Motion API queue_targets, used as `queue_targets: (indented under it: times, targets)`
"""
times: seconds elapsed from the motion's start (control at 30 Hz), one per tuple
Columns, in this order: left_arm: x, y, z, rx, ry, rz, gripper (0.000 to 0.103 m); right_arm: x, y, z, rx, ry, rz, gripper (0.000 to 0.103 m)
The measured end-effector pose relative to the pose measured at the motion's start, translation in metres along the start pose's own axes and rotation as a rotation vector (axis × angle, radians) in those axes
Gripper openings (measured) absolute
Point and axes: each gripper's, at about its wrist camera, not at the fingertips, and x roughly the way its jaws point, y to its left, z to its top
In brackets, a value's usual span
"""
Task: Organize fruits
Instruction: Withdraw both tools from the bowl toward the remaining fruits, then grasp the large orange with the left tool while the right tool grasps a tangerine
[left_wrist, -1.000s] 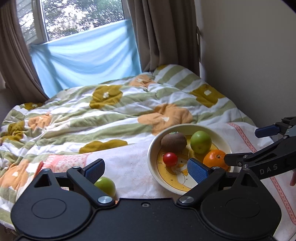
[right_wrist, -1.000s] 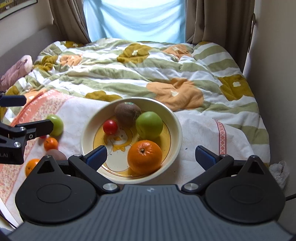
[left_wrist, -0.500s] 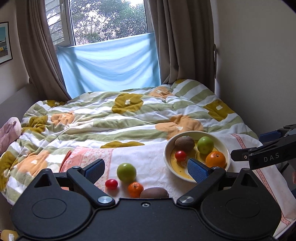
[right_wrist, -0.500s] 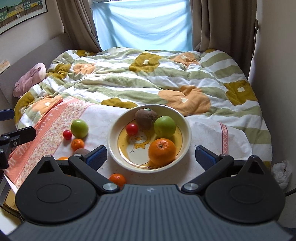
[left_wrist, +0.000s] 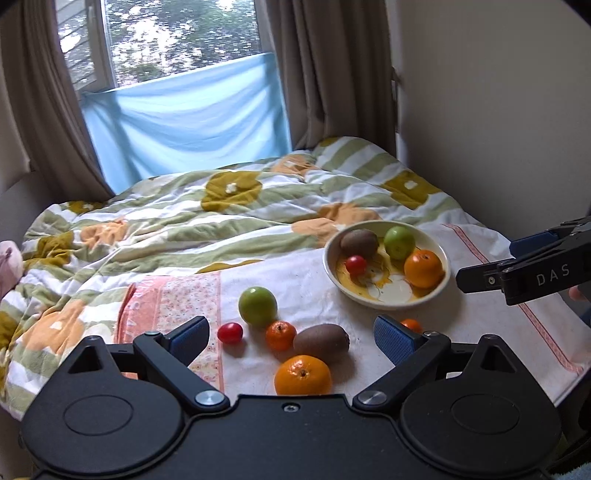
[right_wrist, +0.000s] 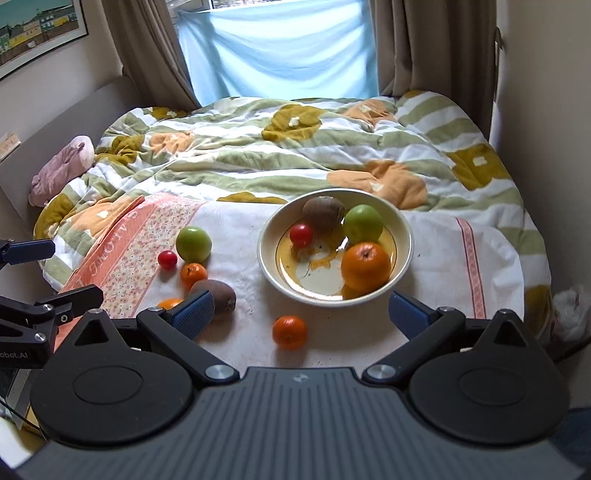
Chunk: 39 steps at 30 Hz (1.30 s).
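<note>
A cream bowl (right_wrist: 400, 221) (left_wrist: 441, 251) on a white towel holds a kiwi (right_wrist: 323, 212), a green apple (right_wrist: 364, 221), a cherry tomato (right_wrist: 301, 234) and an orange (right_wrist: 365, 264). Loose on the towel lie a green apple (left_wrist: 257, 305), a cherry tomato (left_wrist: 229, 332), a small tangerine (left_wrist: 280, 334), a kiwi (left_wrist: 321, 339), a large orange (left_wrist: 303, 374) and another tangerine (right_wrist: 290, 331). My left gripper (left_wrist: 291, 338) is open and empty above the loose fruit. My right gripper (right_wrist: 301, 314) is open and empty, near the bowl's front.
The towel (right_wrist: 240, 221) lies on a flowered quilt (right_wrist: 295, 147) covering a bed. A wall runs along the right side. Curtains and a window with a blue cloth stand at the far end. A pink soft toy (right_wrist: 61, 168) lies far left.
Both grippers have pulled back and up from the bowl, so more of the towel and the loose fruit have come into view. Both stay open. The fruit has not moved.
</note>
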Motion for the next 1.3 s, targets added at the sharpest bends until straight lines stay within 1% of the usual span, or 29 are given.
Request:
queue_targets:
  times: [0.17,0.33,0.53,0.73,0.9,0.97,1.0,1.1,1.13,1.23,1.3]
  targets:
    - [0.01,0.014,-0.013,0.028,-0.008,-0.056,0.098,0.0,0.022,-0.019,0.049,-0.015,-0.081,0.103]
    - [0.038,0.024,-0.03,0.075,0.007,-0.103,0.097,0.014,0.033,-0.039,0.147,-0.034,-0.137,0.103]
    - [0.071,0.023,-0.054,0.115,0.021,-0.155,0.094,0.042,0.046,-0.065,0.131,-0.058,-0.22,0.103]
    - [0.098,0.02,-0.073,0.147,0.03,-0.196,0.09,0.071,0.051,-0.079,0.122,-0.052,-0.245,0.103]
    - [0.11,0.018,-0.079,0.152,0.039,-0.207,0.085,0.088,0.052,-0.083,0.122,-0.046,-0.252,0.103]
    - [0.114,0.016,-0.082,0.153,0.041,-0.204,0.08,0.095,0.051,-0.083,0.121,-0.047,-0.251,0.103]
    - [0.115,0.015,-0.082,0.155,0.044,-0.203,0.079,0.099,0.051,-0.083,0.119,-0.045,-0.252,0.103]
    - [0.121,0.014,-0.084,0.151,0.049,-0.205,0.078,0.109,0.049,-0.08,0.106,-0.032,-0.256,0.096]
    - [0.123,0.014,-0.085,0.152,0.052,-0.204,0.078,0.113,0.049,-0.079,0.099,-0.029,-0.259,0.093]
    - [0.126,0.015,-0.084,0.136,0.072,-0.218,0.076,0.12,0.048,-0.074,0.082,-0.025,-0.255,0.087]
    - [0.127,0.015,-0.084,0.134,0.083,-0.212,0.075,0.123,0.046,-0.071,0.076,-0.02,-0.248,0.084]
